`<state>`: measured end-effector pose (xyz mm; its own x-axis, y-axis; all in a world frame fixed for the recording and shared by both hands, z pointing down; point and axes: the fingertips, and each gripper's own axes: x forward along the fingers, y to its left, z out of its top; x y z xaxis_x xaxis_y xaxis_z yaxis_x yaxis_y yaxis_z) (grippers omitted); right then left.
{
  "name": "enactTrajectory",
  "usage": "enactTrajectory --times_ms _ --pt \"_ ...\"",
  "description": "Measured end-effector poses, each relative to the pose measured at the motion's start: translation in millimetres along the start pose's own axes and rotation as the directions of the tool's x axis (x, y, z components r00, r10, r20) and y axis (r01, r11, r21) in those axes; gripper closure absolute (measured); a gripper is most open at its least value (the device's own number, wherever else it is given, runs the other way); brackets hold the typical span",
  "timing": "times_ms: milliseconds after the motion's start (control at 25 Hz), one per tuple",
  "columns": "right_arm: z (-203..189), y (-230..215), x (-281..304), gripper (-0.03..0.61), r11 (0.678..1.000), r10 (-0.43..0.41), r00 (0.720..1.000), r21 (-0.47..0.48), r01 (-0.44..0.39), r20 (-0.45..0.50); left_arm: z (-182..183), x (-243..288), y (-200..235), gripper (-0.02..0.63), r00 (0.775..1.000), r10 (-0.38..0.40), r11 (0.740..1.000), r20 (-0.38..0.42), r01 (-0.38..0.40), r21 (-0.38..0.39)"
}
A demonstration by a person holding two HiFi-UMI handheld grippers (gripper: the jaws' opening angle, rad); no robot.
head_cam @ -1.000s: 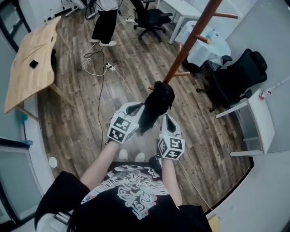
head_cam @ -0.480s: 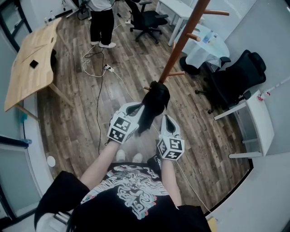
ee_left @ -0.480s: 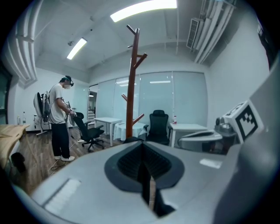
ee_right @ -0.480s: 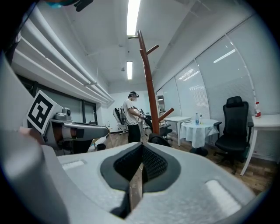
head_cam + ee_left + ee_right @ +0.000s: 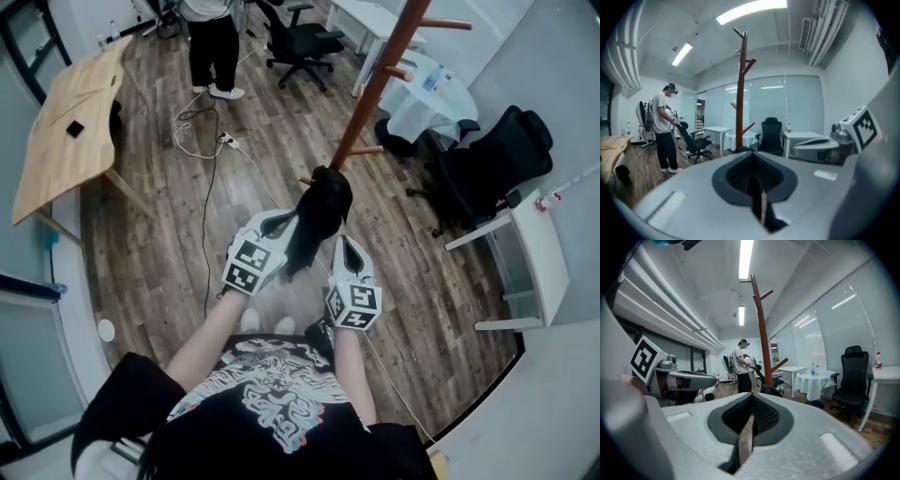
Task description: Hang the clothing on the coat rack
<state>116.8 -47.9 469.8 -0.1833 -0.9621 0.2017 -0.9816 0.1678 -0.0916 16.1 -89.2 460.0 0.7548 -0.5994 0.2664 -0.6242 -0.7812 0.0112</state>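
The black clothing [image 5: 319, 206] hangs bunched between my two grippers in the head view and covers the foot of the brown coat rack [image 5: 375, 89]. My left gripper [image 5: 286, 225] touches the fabric, its jaws shut with a dark strip pinched in the gap [image 5: 751, 159]. To the right of the cloth, my right gripper [image 5: 343, 246] is shut and apart from it; only a sliver of floor shows between its jaws [image 5: 751, 401]. The coat rack [image 5: 740, 84] stands straight ahead, pegs bare [image 5: 759, 324].
A wooden table [image 5: 66, 131] stands at the left, and cables [image 5: 202, 141] trail over the floor. At the back a person [image 5: 214, 47] stands by an office chair [image 5: 300, 37]. Right of the rack are a cloth-covered round table [image 5: 431, 94], a black chair [image 5: 497, 159] and a white desk [image 5: 539, 253].
Both grippers and the clothing have crept a little toward the rack. The jaws and the way the clothing hangs look the same.
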Motion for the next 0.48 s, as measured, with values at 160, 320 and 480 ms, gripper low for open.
enactTrajectory --times_ms 160,320,480 --pt "1.6 -1.1 -3.6 0.58 1.0 0.001 1.0 -0.001 -0.001 0.007 -0.8 -1.5 -3.4 0.624 1.0 0.003 1.0 -0.003 -0.003 0.0" --pt "2.9 -4.9 -8.6 0.58 1.0 -0.001 1.0 -0.003 0.001 0.015 -0.6 -0.9 -7.7 0.624 1.0 0.007 1.0 -0.002 -0.007 0.003" --pt "3.2 -14.4 -15.0 0.58 1.0 -0.014 1.0 -0.002 0.014 0.017 -0.5 1.2 -16.1 0.624 1.0 0.005 1.0 0.0 -0.005 0.006"
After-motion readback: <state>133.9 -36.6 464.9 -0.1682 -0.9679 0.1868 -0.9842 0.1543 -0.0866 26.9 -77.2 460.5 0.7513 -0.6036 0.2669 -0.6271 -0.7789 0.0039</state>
